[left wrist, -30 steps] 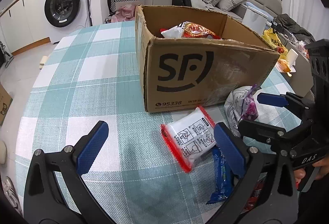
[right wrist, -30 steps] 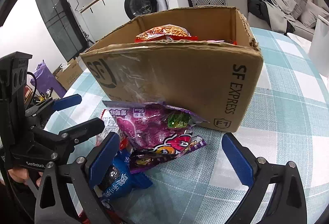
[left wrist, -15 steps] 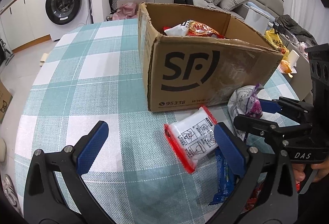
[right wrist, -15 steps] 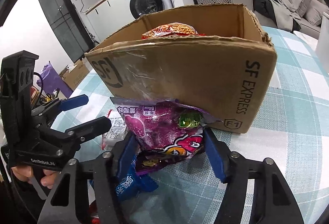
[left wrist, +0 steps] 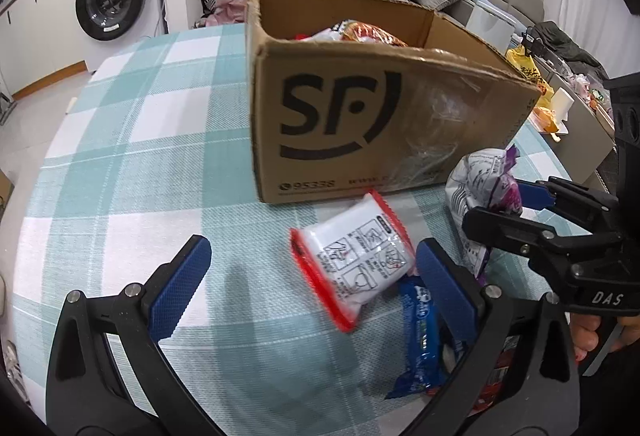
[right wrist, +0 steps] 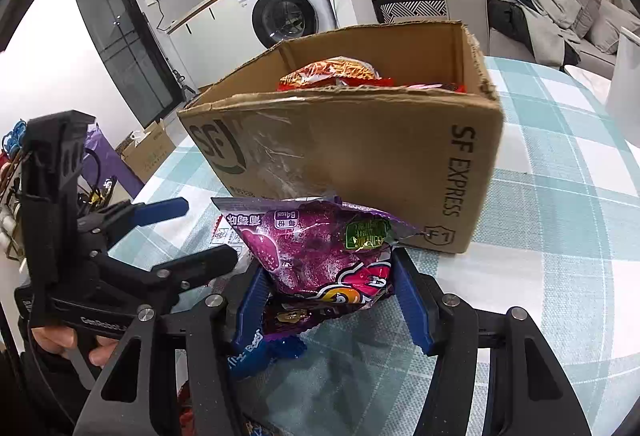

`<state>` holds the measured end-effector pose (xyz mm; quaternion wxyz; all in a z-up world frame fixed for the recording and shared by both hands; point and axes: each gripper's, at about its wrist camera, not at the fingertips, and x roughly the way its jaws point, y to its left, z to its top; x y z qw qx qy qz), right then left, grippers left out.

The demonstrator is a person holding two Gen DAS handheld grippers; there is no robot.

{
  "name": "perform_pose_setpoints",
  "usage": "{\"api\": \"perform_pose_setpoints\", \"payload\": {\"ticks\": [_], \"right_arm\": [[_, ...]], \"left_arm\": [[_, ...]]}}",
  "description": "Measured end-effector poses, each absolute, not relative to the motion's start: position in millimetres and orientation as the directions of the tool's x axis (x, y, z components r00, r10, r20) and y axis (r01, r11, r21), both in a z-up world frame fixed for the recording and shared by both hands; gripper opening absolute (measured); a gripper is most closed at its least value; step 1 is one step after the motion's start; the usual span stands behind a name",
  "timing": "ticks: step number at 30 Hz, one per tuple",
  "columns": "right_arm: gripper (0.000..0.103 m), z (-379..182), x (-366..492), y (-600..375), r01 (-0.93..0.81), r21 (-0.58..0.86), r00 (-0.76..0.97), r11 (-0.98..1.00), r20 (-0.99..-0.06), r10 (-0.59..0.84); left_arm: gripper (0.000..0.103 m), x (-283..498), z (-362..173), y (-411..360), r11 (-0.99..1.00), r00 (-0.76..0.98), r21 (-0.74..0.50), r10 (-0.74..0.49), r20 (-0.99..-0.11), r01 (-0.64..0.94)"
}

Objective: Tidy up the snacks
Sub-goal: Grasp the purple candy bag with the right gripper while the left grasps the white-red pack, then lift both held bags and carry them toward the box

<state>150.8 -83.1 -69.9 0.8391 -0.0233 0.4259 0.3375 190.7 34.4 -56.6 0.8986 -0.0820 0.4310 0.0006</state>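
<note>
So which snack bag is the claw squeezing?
Find the big cardboard box on the checked table. Right in front of it, the right claw pinches a shiny purple bag. Its neighbours are a white packet with red edges and a blue one.

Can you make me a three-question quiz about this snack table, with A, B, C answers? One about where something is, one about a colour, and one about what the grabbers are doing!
1. Where is the orange noodle packet?
A. inside the cardboard box
B. on the floor
C. under the table

2. What colour is the edge of the white packet?
A. green
B. red
C. yellow

3. What is the right gripper doing?
A. squeezing the purple bag
B. holding a cup
C. resting inside the box

Answers:
1 A, it peeks over the box's rim.
2 B, a red border runs along its sides.
3 A, both blue pads press the bag's sides; the left gripper stands open, touching nothing.
</note>
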Motion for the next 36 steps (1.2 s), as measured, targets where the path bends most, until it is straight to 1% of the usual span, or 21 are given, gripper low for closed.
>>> {"api": "perform_pose_setpoints", "payload": {"ticks": [16,21,27,29,32,36], "right_arm": [[0.06,-67.0,148.6,-84.2,-0.582,0.241,0.418,0.777,-0.731,0.539],[0.061,-67.5,148.1,-84.4,-0.579,0.239,0.42,0.78,-0.733,0.536],[0.06,-67.0,147.8,-85.1,-0.58,0.24,0.419,0.779,-0.732,0.537],[0.06,-66.9,147.7,-85.3,-0.579,0.24,0.421,0.779,-0.731,0.537],[0.06,-66.4,148.2,-86.1,-0.579,0.239,0.422,0.779,-0.73,0.538],[0.06,-64.5,147.9,-86.0,-0.581,0.238,0.423,0.778,-0.728,0.539]], "left_arm": [[0.102,207.1,-73.7,12.3,0.997,0.57,-0.043,0.005,-0.822,-0.071],[0.1,209.3,-76.0,14.4,0.996,0.567,-0.039,0.012,-0.824,-0.078],[0.078,209.7,-76.9,16.6,0.997,0.571,-0.051,-0.008,-0.821,-0.058],[0.065,205.2,-76.0,18.5,0.998,0.578,-0.047,-0.011,-0.816,-0.046],[0.054,202.8,-73.9,17.3,0.998,0.586,-0.054,-0.031,-0.809,-0.023],[0.051,198.4,-72.0,16.5,0.997,0.591,-0.073,-0.059,-0.804,0.001]]}}
